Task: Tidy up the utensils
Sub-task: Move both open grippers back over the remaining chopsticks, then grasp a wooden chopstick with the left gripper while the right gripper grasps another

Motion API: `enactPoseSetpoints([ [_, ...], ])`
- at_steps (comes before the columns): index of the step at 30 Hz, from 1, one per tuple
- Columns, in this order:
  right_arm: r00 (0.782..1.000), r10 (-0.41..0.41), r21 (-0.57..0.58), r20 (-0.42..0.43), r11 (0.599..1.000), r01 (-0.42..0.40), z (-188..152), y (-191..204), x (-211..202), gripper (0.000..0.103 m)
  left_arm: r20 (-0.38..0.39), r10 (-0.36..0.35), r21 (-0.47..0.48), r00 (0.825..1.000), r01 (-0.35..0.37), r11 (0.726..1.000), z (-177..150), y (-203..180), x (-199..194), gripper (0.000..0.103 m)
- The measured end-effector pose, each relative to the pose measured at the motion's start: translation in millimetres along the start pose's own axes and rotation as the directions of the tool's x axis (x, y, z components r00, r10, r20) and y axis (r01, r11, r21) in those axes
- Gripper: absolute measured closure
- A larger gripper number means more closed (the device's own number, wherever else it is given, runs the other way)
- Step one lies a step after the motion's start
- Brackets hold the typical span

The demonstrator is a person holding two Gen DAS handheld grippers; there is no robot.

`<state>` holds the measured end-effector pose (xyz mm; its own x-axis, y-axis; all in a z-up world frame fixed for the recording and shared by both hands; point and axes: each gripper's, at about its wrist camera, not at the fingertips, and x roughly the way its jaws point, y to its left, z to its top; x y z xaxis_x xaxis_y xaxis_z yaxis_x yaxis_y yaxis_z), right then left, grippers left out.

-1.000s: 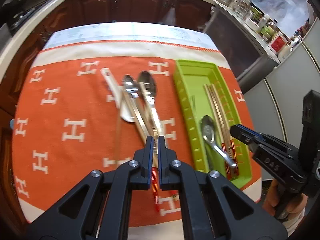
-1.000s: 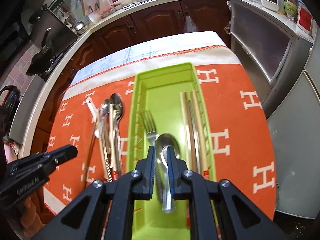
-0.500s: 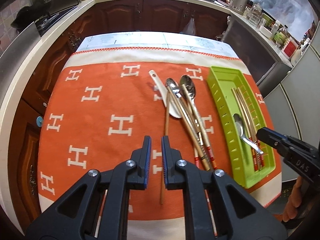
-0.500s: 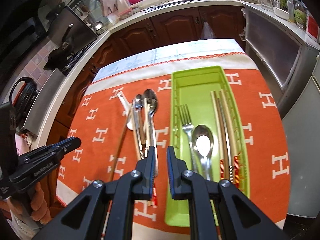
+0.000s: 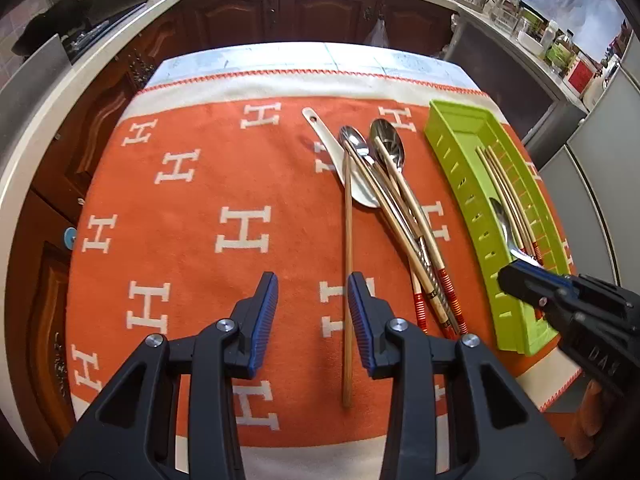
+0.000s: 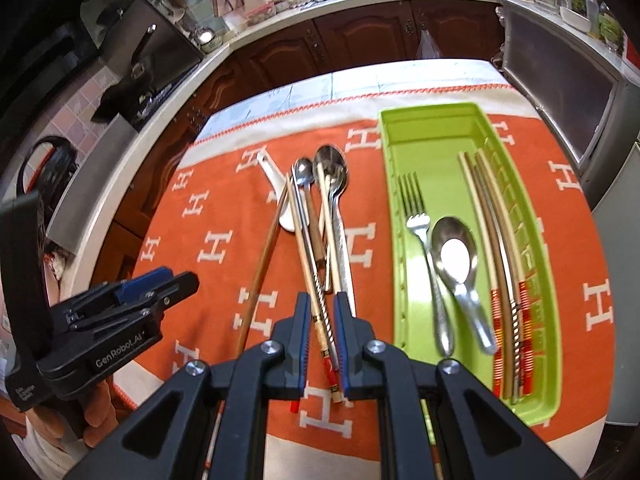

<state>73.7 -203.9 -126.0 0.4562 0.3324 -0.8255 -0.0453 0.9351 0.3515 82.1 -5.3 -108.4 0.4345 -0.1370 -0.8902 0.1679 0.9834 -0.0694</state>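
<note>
1. Found the left gripper point(image 5: 312, 316) low over the orange cloth point(image 5: 180, 208), jaws opening with nothing between them.
2. Noted one plain chopstick point(image 5: 348, 260) just beside its right finger point(image 5: 362, 320), long axis running straight away from the gripper; judged the left hand nearer to it than the right.
3. Saw the right gripper point(image 6: 322, 332) narrow, only a slim gap left, hanging over the handle ends of the pile point(image 6: 320, 240); could not tell any touch.
4. Counted in the pile two metal spoons point(image 5: 354, 142), one white spoon point(image 5: 324, 132) and what looked like three banded chopsticks point(image 5: 416, 220), all lengthwise, between the lone chopstick and the tray point(image 6: 424, 120).
5. Counted in the green tray, at the right of the worktop point(image 5: 280, 56), one fork point(image 6: 416, 216), one spoon point(image 6: 456, 252) and three tray chopsticks point(image 6: 492, 240), parallel to its long side.
</note>
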Motion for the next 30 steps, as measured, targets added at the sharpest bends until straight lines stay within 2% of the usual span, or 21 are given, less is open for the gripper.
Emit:
enactPoseSetpoints([
  [16,0.998,-0.018,-0.032,-0.057,0.999,0.016,-3,9,33,0.092,-0.075,-0.017,0.053,0.997,0.021,0.998,1,-12,60,0.07],
  [26,0.997,-0.013,-0.019,-0.07,1.0,0.012,-1,4,41,0.092,-0.106,0.008,0.079,0.994,0.0,0.997,1,-21,81,0.07],
  [30,0.997,-0.009,-0.019,-0.079,1.0,0.008,-2,4,44,0.092,-0.083,0.023,0.092,0.996,-0.016,0.996,2,-24,83,0.071],
])
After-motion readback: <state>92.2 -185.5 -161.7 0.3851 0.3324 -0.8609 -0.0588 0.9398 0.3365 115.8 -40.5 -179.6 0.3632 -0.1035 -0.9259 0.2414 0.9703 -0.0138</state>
